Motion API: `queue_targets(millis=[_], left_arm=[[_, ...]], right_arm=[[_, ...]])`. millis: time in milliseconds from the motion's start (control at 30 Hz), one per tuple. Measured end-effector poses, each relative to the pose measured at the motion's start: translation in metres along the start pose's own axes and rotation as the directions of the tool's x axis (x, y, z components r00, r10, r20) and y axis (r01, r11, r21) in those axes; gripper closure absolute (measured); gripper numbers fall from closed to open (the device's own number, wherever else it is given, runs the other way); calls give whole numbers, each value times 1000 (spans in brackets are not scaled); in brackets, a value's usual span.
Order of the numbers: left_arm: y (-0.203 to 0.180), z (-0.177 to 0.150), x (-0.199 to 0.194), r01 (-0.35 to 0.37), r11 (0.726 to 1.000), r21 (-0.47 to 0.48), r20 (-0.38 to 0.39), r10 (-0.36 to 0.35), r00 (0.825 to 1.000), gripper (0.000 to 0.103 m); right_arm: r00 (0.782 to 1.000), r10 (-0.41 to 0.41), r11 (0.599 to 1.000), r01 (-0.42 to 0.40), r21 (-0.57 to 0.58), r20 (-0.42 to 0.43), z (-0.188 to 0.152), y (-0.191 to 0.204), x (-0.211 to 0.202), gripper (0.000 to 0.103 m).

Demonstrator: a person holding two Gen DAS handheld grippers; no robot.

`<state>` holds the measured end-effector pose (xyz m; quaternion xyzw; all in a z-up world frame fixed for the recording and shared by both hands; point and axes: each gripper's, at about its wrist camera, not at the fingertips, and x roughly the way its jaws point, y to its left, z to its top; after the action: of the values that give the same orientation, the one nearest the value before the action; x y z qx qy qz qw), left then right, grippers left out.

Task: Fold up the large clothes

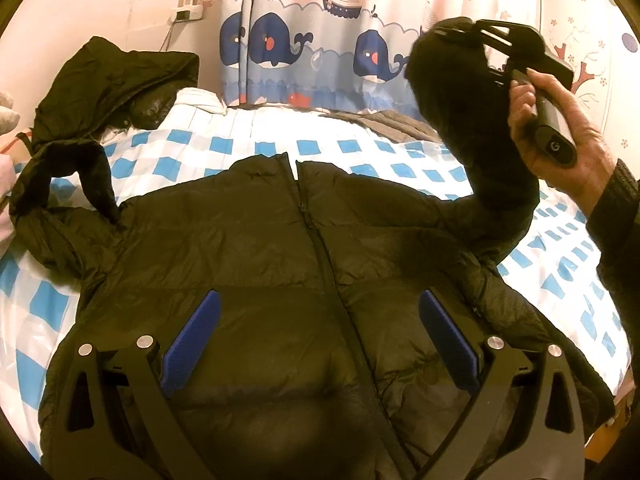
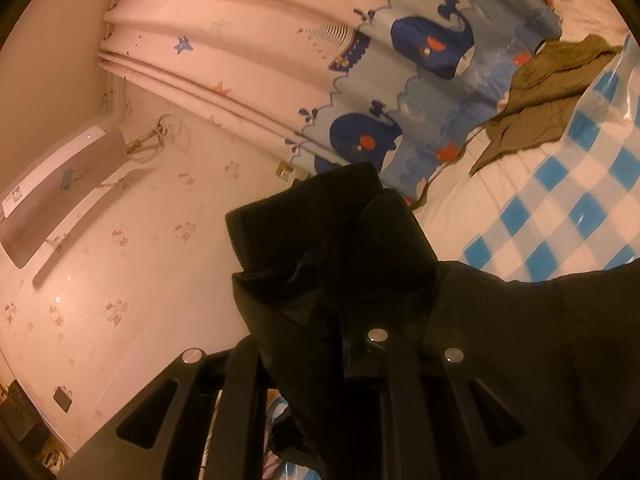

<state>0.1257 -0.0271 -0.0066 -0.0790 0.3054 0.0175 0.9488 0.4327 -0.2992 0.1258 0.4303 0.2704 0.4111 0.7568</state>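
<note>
Lying face up on a blue-checked bed (image 1: 256,148), a dark puffer jacket (image 1: 248,264) runs its zip (image 1: 320,256) straight away from the left gripper (image 1: 320,344), collar at the far end toward a whale-print curtain (image 1: 280,40). At the left, the jacket's far sleeve (image 1: 60,184) sprawls crumpled off the body toward the bed's edge, beside a second dark garment (image 1: 120,76). In the middle, the left gripper hovers low over the chest, tilted down, its blue pads (image 1: 192,344) spread wide either side of the zip with nothing between them. At the right, the other sleeve (image 1: 492,184) rises off the bed in an arc, its cuff clamped in the right gripper (image 1: 460,34), which a hand (image 1: 560,136) holds roughly level, well above the jacket; the wrist view confirms the fingers pinched tight on the black cuff (image 2: 328,248). The fold likely turns on carrying that sleeve leftward across the chest, its length laid crosswise to the zip; the right hand alone is placed for that.
</note>
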Motion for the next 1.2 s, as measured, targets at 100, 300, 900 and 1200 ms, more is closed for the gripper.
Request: queue_targets(millis=[100,300,900,1200], left_arm=[[2,0,0,0,1000,-6,3,0,1000,8],[4,1,-8,-3,1000,-23,33,3,999,8],[8,3,-24,34,997,-66,77,-29,997,8],[15,2,-15,35,995,-96,37,-32,999,8]], right_arm=[[999,16,1000,-16,2,-35,-12,3,23,89],[991,10,1000,-13,-23,-136,-50,1,77,89],[908,-89,990,35,-138,-410,-274,-7,222,88],[741,-262,958,125,-257,-618,-349,-21,271,55]])
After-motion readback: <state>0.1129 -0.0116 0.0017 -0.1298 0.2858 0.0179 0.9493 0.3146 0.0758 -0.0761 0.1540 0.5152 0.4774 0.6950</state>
